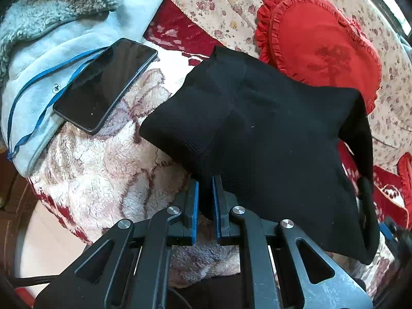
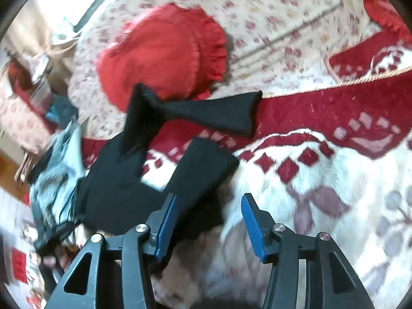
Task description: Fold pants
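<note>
While the black pants (image 1: pixel 257 139) are lifted off the fluffy blanket (image 1: pixel 97 180), a fold of their cloth is pinched tight between the blue pads of the left gripper (image 1: pixel 205 206). In the left wrist view, a pale blue jacket (image 1: pixel 38 77) is seen at the far left, with a dark phone (image 1: pixel 105 85) laid on it. The pants are spread across the middle, and a red heart pillow (image 1: pixel 322 43) with a frill is partly covered by them on the right. The phone cannot be seen in the right wrist view.

In the right wrist view, which is blurred, the pants (image 2: pixel 123 188) are seen on the left, with one leg stretched out over the red and white blanket (image 2: pixel 309 180). The red pillow (image 2: pixel 159 51) is seen behind them. The right gripper (image 2: pixel 209 224) is spread wide, and nothing is held between its pads. Its left pad lies in front of the black cloth.
</note>
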Demonstrator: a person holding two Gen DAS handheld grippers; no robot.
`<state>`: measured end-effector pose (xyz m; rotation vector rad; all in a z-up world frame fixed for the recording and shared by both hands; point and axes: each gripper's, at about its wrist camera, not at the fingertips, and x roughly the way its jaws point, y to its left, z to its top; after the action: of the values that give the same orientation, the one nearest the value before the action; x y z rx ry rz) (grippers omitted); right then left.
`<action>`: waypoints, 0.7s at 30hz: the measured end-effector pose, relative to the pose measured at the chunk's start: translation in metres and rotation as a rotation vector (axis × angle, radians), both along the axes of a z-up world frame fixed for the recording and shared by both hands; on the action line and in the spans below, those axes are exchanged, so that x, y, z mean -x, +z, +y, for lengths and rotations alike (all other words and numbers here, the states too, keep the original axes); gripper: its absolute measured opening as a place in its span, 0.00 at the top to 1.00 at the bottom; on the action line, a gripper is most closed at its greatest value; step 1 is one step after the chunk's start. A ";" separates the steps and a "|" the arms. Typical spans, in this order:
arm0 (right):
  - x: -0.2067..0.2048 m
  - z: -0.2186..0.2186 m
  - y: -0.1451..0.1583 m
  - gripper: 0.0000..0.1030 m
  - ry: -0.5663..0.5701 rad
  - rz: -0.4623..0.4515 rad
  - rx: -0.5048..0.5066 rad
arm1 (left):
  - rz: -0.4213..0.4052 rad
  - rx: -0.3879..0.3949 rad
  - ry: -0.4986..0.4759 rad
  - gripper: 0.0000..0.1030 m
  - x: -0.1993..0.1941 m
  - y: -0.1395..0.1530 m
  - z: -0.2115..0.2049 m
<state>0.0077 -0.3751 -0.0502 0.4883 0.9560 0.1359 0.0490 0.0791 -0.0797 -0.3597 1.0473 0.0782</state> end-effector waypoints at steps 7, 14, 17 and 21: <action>-0.057 0.000 -0.039 0.89 0.007 0.041 -0.158 | 0.026 -0.004 -0.002 0.92 -0.002 -0.001 0.001; 0.008 -0.026 0.056 0.92 -0.029 -0.230 0.009 | 0.012 0.009 0.003 0.92 0.008 0.008 0.000; 0.051 -0.050 0.069 0.92 -0.093 -0.236 0.072 | 0.024 0.019 -0.006 0.92 0.014 0.005 -0.001; 0.081 -0.067 0.023 0.92 -0.112 -0.049 0.146 | 0.047 0.016 -0.002 0.92 0.019 -0.003 -0.003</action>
<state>-0.0729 -0.4416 -0.0268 0.4013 0.8815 -0.0231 0.0302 0.0762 -0.0823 -0.3732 1.0955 0.0772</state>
